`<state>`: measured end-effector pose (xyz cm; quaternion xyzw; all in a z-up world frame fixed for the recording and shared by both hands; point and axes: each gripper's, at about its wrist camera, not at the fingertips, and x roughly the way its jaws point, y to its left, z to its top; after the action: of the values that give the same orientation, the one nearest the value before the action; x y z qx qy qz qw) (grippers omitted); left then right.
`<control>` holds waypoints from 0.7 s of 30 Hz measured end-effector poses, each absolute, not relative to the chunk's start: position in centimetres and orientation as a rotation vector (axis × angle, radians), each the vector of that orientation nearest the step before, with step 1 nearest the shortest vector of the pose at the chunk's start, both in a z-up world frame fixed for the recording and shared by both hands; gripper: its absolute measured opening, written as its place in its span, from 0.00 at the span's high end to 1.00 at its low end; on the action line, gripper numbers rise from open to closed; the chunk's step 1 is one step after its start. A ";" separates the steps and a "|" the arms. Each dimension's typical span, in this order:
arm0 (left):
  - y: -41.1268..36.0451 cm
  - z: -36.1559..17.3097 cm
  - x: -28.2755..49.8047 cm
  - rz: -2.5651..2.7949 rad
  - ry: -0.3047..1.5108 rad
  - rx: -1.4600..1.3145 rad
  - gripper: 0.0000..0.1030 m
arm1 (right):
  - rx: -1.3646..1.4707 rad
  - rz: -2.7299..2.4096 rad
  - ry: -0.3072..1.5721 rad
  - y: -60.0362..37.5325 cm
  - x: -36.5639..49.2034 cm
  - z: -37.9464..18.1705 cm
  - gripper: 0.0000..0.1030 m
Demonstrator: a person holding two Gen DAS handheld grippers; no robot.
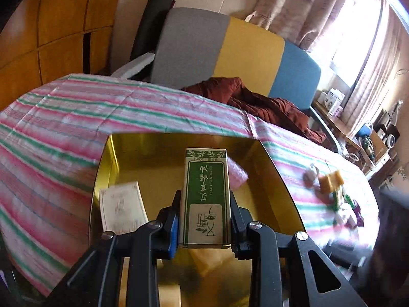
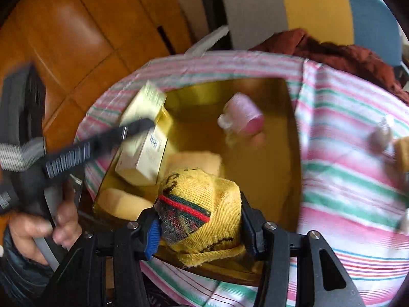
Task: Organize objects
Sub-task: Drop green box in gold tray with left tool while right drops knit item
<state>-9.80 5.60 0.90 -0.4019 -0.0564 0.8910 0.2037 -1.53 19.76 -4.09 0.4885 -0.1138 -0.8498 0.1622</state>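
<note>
Place: a home, a lived-in bedroom or living room.
Bed or table: covered by a striped cloth [image 1: 76,117], pink, green and white.
Seat: a cushioned back [image 1: 230,53] in grey, yellow and blue is seen behind it, with a brown garment [image 1: 268,102] thrown across.
Wall: wooden cabinets [image 1: 51,30] are fitted at the left.
Window: patterned curtains [image 1: 319,7] are hung at the right.
Shelf: household clutter [image 1: 370,133] is kept under the window.
</note>
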 end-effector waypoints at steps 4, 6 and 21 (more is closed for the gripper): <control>6.1 1.7 -12.0 2.485 -0.241 -1.098 0.43 | 1.409 -2.283 -0.357 17.0 -2.1 -6.5 0.44; 5.9 2.0 -12.3 2.469 -0.306 -1.087 0.35 | 1.407 -2.245 -0.354 16.2 -2.0 -7.2 0.34; 2.9 0.1 -6.3 2.608 -0.202 -1.124 0.33 | 1.376 -2.455 -0.341 19.4 -1.0 -5.6 0.17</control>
<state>-6.33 2.86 0.14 -0.3906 -0.0701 0.9061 0.1468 -0.98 19.38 -5.56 0.4797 -0.1190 -0.8558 0.1528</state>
